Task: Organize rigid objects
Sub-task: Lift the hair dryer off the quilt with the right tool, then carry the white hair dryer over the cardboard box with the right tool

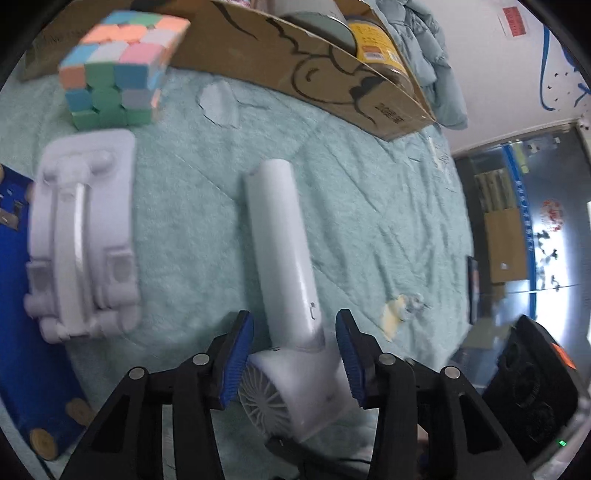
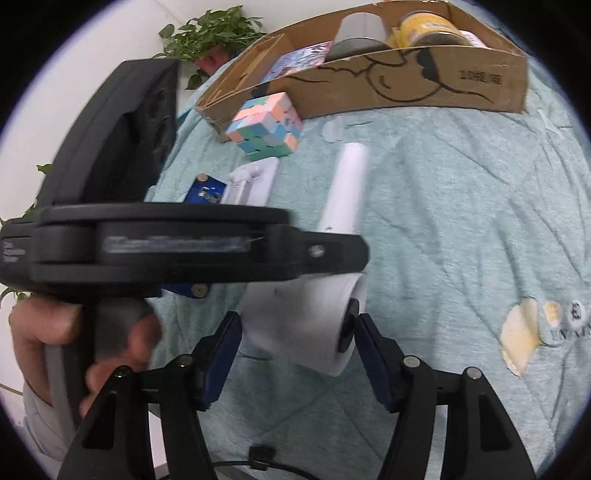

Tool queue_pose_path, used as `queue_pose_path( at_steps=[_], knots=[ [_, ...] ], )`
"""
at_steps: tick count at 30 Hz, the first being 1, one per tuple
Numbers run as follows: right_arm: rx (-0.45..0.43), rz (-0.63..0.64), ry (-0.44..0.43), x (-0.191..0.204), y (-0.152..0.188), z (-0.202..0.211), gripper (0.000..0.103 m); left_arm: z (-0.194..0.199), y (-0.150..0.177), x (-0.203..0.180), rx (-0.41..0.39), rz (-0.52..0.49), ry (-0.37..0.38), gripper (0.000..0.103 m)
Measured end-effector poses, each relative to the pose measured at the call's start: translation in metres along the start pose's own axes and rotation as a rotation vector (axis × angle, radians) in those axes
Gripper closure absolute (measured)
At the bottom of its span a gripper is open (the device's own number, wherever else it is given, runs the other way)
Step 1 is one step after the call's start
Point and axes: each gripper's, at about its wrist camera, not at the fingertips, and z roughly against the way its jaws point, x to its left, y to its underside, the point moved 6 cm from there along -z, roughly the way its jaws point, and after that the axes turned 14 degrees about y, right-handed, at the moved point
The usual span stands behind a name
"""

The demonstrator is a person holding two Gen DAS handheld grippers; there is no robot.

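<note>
While spread wide around the white hair dryer [image 1: 284,258], left gripper [image 1: 295,358] fingers [image 1: 238,354] flank the dryer's body near its rear grille, a gap showing on each side, no pad clearly pressing. Dryer lying on the pale green quilted bed cover [image 1: 369,206], handle stretched away toward the cardboard box [image 1: 332,70]. Left of it, well apart, a white plastic tray-like piece [image 1: 81,236] with a curved bar moulded along it, lying flat, its left edge touching or overlapping a blue board [image 1: 22,332] with round wooden-looking studs. Beyond the tray, a pastel puzzle cube [image 1: 118,62] standing just in front of the box wall. Inside the box, a yellow-labelled jar [image 1: 373,40] and a grey-green cylinder [image 1: 317,22] beside it.

From the right wrist view, right gripper [image 2: 295,354] fingers [image 2: 373,362] also wide, set either side of the dryer's barrel [image 2: 306,321], nozzle end close to the right pad; contact impossible to tell through the blur. Across the left of that view, the black body of the left gripper [image 2: 166,251], gripped from below by a bare hand [image 2: 74,343]. Farther off, the cube [image 2: 266,125], the white tray [image 2: 255,181] and a corner of the blue board [image 2: 207,192] in a row toward the box [image 2: 406,77]. Behind the box's far-left corner, a potted leafy plant [image 2: 207,37] against the wall. On the cover at the right, a printed yellow and white patch [image 2: 532,332].
</note>
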Motion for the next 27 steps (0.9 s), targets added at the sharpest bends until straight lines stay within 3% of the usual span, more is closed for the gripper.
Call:
queue_pose_path(
  at_steps=[4, 10, 13, 14, 18, 27],
  knots=[
    [0.014, -0.017, 0.027, -0.018, 0.006, 0.002, 0.04, -0.013, 0.004, -0.012, 0.042, -0.006, 0.062, 0.055],
    [-0.003, 0.034, 0.081, -0.012, 0.015, 0.004, 0.044, -0.033, -0.005, -0.015, 0.048, -0.029, 0.017, 0.055],
    [-0.007, 0.038, 0.087, -0.011, 0.015, 0.005, 0.044, -0.032, -0.004, -0.016, 0.029, -0.048, 0.011, 0.059],
    [-0.004, 0.035, 0.083, -0.011, 0.015, 0.005, 0.044, -0.032, -0.003, -0.017, 0.023, -0.06, -0.001, 0.07],
    [-0.016, 0.062, 0.105, -0.008, 0.01, 0.009, 0.045, -0.021, -0.006, -0.027, -0.018, -0.109, -0.027, 0.071],
    [-0.164, 0.104, 0.088, 0.012, -0.036, 0.045, 0.045, 0.041, -0.042, -0.068, -0.139, -0.228, -0.057, 0.071]
  ],
)
